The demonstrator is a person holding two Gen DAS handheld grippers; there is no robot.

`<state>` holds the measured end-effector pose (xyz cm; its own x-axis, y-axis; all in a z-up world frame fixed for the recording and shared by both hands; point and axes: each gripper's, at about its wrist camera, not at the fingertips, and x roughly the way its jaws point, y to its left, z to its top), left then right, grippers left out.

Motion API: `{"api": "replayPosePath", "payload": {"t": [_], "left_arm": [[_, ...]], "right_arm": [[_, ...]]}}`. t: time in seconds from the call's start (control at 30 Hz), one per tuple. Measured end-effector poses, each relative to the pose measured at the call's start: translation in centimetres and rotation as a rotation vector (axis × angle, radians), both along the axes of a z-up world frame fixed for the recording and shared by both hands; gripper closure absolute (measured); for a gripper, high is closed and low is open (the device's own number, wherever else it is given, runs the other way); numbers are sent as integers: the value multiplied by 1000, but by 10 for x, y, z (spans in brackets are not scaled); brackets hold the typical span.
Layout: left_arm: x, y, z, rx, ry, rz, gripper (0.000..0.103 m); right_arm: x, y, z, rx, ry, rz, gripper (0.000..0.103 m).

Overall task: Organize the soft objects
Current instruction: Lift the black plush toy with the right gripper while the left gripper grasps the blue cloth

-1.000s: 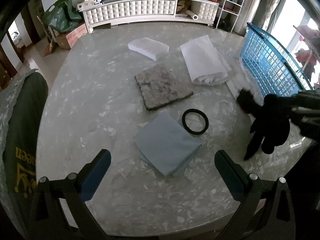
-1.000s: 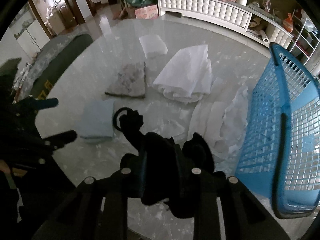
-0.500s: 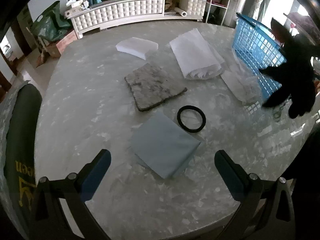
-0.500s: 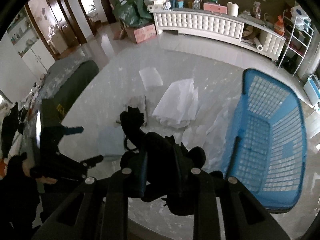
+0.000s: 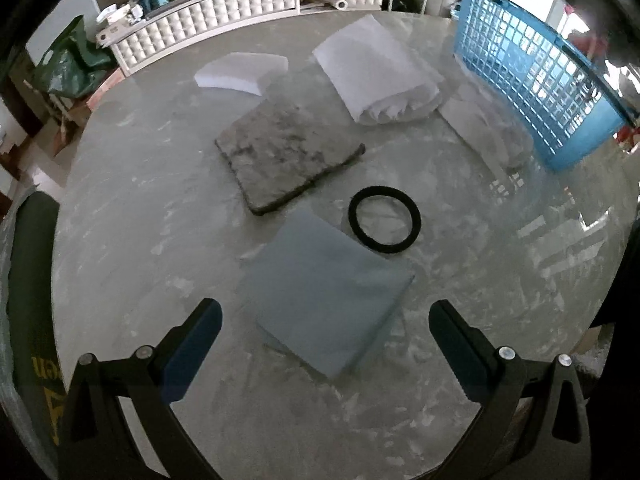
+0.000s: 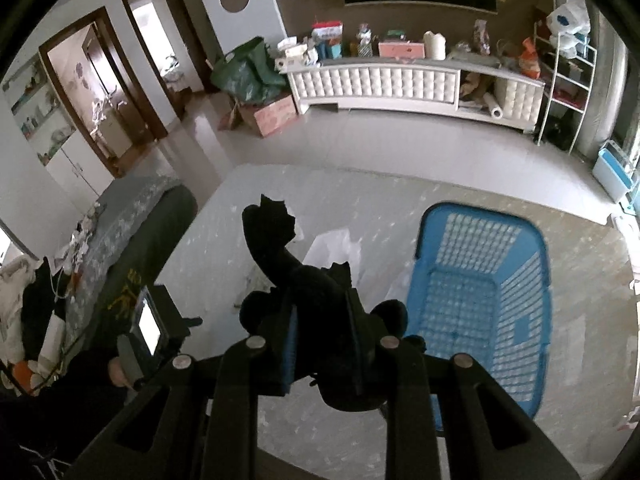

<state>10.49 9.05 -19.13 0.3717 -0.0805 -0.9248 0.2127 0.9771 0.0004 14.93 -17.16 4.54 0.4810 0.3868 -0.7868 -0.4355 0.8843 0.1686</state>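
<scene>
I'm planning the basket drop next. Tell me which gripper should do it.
Right. The right gripper is already shut on the black plush toy, raised beside the blue basket. The left gripper is open and empty over the blue folded cloth.

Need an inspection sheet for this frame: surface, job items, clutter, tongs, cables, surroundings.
Surface: round grey marble table, glossy.
Job's things: folded light-blue cloth; grey speckled felt pad; folded white cloth; flat white foam block; black rubber ring; blue plastic lattice basket, nothing in it.
Clutter: crumpled clear plastic sheet beside the basket.
Tongs: left tongs open above the blue cloth; right tongs shut on black plush toy, held high near the basket.
Cables: nothing seen.
Surroundings: white tufted sideboard, loaded.
</scene>
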Motion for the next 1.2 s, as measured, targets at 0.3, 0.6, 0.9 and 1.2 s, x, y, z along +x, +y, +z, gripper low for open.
{"api": "replayPosePath", "payload": {"t": [0.3, 0.6, 0.9, 1.2], "left_arm": [[16, -9, -17, 30, 6, -54, 13], [27, -5, -28, 20, 32, -51, 14], [16, -2, -24, 14, 20, -25, 45], [13, 13, -17, 17, 3, 33, 71]], "right_arm": [[3, -31, 10, -41, -35, -78, 83], [5, -48, 8, -76, -8, -137, 83], [20, -50, -36, -75, 109, -161, 83], [41, -52, -89, -77, 247, -167, 83]]}}
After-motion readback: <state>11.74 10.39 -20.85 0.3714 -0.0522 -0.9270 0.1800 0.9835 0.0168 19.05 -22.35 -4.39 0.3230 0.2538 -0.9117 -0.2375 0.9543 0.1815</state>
